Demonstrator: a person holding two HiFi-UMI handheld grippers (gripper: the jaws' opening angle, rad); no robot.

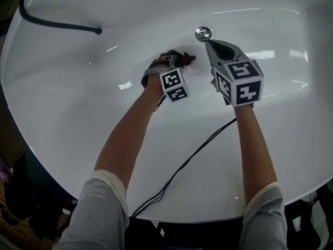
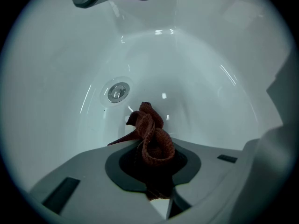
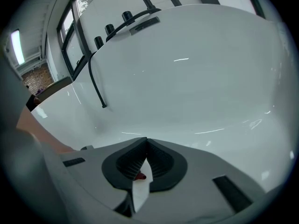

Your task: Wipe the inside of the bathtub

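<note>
Left gripper (image 1: 176, 61) is clenched on a bunched rust-red cloth (image 2: 153, 139) at the bathtub (image 1: 78, 98) floor, just near of the drain (image 1: 203, 33); right gripper (image 3: 146, 141), to its right, has jaws pressed together, apparently empty.

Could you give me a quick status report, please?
Left gripper shut on rust cloth, by the drain. Right gripper shut, empty. Black cable lies across the bathtub's near side.

White bathtub (image 1: 78, 103), rust-red cloth (image 2: 152, 134), black hose (image 1: 52, 24), marker cubes (image 1: 174, 85) — black-and-white squares
</note>
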